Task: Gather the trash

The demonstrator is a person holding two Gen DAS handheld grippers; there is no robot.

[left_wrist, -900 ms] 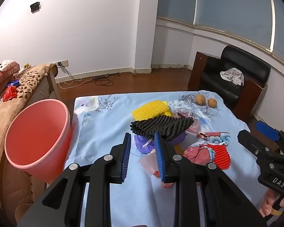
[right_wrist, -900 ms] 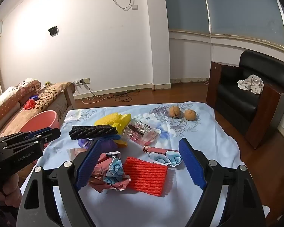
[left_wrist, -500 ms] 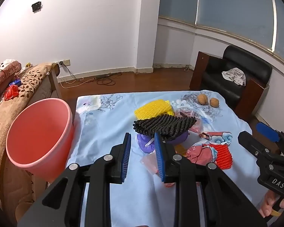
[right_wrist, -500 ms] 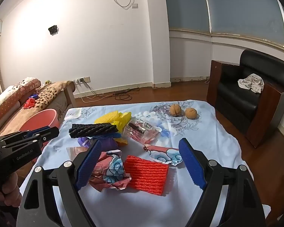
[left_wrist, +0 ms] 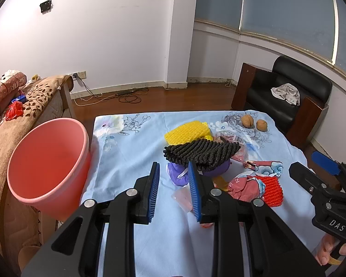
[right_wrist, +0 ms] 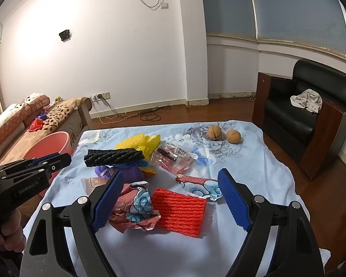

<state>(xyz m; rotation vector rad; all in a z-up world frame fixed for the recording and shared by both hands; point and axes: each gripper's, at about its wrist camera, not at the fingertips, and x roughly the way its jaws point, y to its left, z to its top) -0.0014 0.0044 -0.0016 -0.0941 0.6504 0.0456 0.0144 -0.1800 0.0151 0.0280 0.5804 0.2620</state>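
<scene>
Currently both grippers are hovering empty: left gripper (left_wrist: 174, 184) jaws narrowly parted, right gripper (right_wrist: 170, 200) spread wide over the red foam net (right_wrist: 180, 209) lying on the tablecloth (right_wrist: 253, 161). Advisable: descend squarely, pinch across the net, avoiding the neighbouring crumpled wrapper (right_wrist: 136, 205); pink bucket (left_wrist: 46, 159) is waiting left.

Tabletop (right_wrist: 253, 168) under a light-blue floral cloth. On it: two walnuts (right_wrist: 223, 134) at the far end, yellow foam net (right_wrist: 139, 143), clear snack wrapper (right_wrist: 175, 160), purple item (right_wrist: 126, 173) carrying a black foam net (right_wrist: 113, 157). Nearer: red foam net (right_wrist: 180, 210), crumpled red-blue wrapper (right_wrist: 136, 210), another red-blue wrapper (right_wrist: 200, 185), small clear packet (right_wrist: 93, 183).
</scene>
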